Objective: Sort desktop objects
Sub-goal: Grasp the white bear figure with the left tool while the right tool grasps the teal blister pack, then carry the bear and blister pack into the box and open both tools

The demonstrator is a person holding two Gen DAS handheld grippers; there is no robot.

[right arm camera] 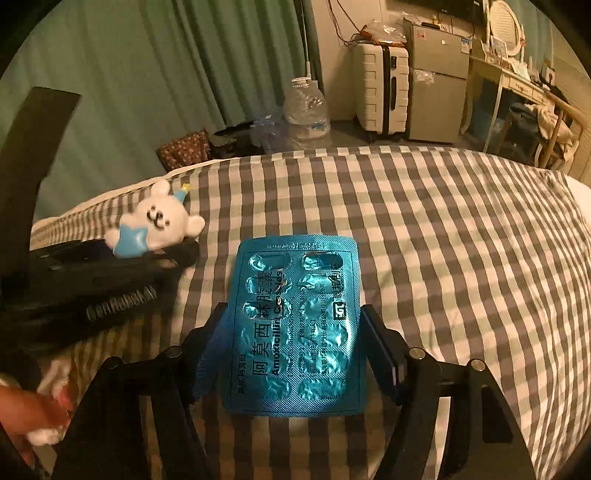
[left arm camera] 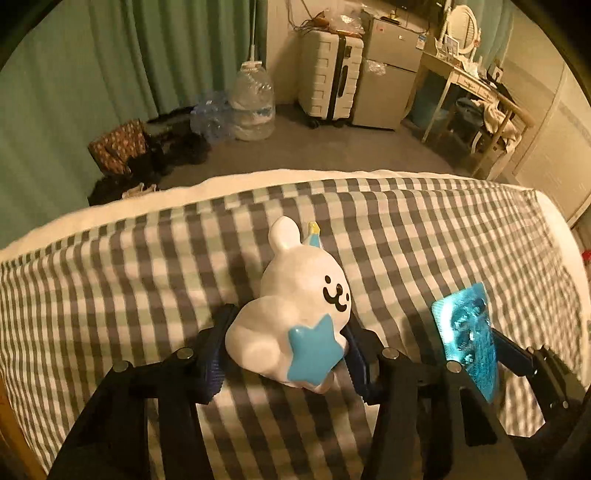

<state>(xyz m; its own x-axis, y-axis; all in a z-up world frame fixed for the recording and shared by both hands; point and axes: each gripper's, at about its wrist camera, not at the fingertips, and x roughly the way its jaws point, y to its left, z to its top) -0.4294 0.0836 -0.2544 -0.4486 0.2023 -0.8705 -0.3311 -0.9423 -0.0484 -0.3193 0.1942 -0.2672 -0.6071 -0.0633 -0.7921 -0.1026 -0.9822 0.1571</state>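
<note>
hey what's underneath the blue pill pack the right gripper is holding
Below the blue pill pack, held in the right gripper, only the checked sheet shows. The patch directly beneath the pack is covered, so anything lying there cannot be seen.

This is a bedroom in a home. Directly beneath both pairs of tongs spreads a bed (left arm camera: 406, 229) covered in a grey-and-white checked sheet. Beyond the bed's far edge, ahead of the tongs, green curtains (left arm camera: 110, 74) hang along the wall. A large clear water jug (left arm camera: 253, 103) stands on the floor ahead, with a white hard-shell suitcase (left arm camera: 330, 77) and a small grey fridge (left arm camera: 391, 70) to its right. Further right, a cream dressing table (left arm camera: 469, 85) carries an oval mirror (left arm camera: 463, 22). A patterned bag (left arm camera: 118, 147) sits ahead to the left.
</note>
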